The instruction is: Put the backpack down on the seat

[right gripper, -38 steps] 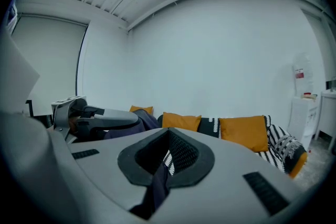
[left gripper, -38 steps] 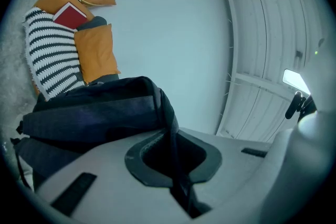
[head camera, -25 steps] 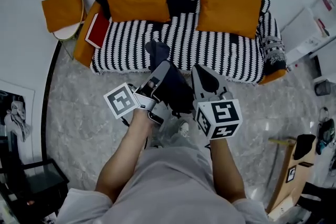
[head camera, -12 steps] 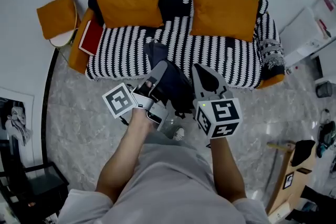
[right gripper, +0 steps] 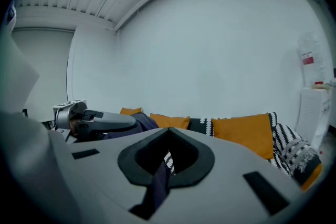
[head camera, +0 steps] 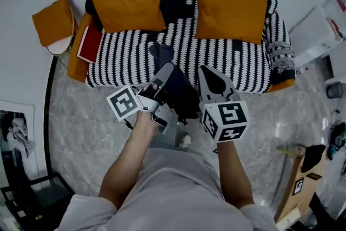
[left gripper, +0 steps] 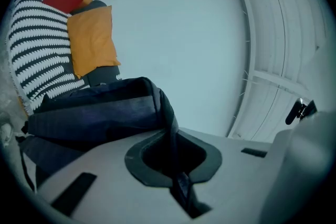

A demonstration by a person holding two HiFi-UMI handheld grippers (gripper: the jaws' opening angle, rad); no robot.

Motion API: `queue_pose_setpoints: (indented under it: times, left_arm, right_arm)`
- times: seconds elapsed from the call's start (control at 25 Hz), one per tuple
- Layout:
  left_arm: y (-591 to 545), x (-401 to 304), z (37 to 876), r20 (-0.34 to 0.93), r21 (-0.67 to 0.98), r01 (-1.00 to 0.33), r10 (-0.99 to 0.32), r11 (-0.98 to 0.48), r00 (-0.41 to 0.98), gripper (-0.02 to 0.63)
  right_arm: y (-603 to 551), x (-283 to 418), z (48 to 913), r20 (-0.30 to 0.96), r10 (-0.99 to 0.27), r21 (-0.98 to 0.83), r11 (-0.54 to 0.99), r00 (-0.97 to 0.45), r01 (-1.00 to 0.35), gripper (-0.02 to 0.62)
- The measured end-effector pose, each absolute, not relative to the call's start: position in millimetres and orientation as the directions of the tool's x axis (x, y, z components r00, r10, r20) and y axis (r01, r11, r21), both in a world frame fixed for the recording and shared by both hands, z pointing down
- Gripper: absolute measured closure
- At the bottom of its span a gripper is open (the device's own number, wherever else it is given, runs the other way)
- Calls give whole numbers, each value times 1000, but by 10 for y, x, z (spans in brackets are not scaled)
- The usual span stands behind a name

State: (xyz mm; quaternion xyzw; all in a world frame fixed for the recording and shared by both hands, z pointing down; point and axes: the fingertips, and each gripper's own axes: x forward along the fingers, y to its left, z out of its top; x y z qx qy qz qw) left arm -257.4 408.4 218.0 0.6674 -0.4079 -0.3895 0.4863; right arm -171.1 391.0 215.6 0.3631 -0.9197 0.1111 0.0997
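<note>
Two grips on, both clenched. A red book [head camera: 90, 43] lies on the sofa's [head camera: 232, 59] left end, well clear of where I'm heading.

Left gripper [head camera: 164, 74] is pinched shut on a dark strap [left gripper: 169, 123] of the backpack [head camera: 179, 93]. In that gripper's view the bag body bulks up just behind the jaws.

The bag hangs in the air between the two grippers, at the sofa's front edge. It's mostly over the floor [head camera: 97, 116], with its far tip just over the seat near the middle. I judge it's not resting on the seat yet. From overhead its long axis runs front to back, pointing at the sofa.

Right gripper [head camera: 210, 77] is also closed on a strap [right gripper: 159, 180], just beside the bag's right flank.

The seat lies straight ahead of both grippers, past the bag, and neither hand is clearly nearer. I'd call the next move a short carry forward, then lower onto the striped stretch in front of the gap between the left cushion [head camera: 130, 6] and the right cushion [head camera: 231, 7].
</note>
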Motion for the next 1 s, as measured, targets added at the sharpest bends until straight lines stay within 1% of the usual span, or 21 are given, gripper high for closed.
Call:
queue_pose_setpoints:
  times: [0.32,0.52,0.72,1.0]
  left_arm:
    - [3447,-2846,2411,-78,978,-145,-905,-152,418,594]
    - [3021,-2962,2455,-71,978,-141,-878,-155,473,594]
    - [2586,-3019,2426,-89,974,-128,-830,-189,551,594]
    - [2090,-2881,2388,-112,970,-84,-726,-229,678,594]
  right_arm:
    - [3298,-1942,2296,299,-677,-149,663,-673,-733,594]
    - [2913,-2040,2314,312,-713,-151,615,-627,-774,594]
    - [2586,-2120,2324,323,-756,-143,555,-569,-819,594]
    - [2253,-2129,2316,321,-816,-130,465,-481,-876,594]
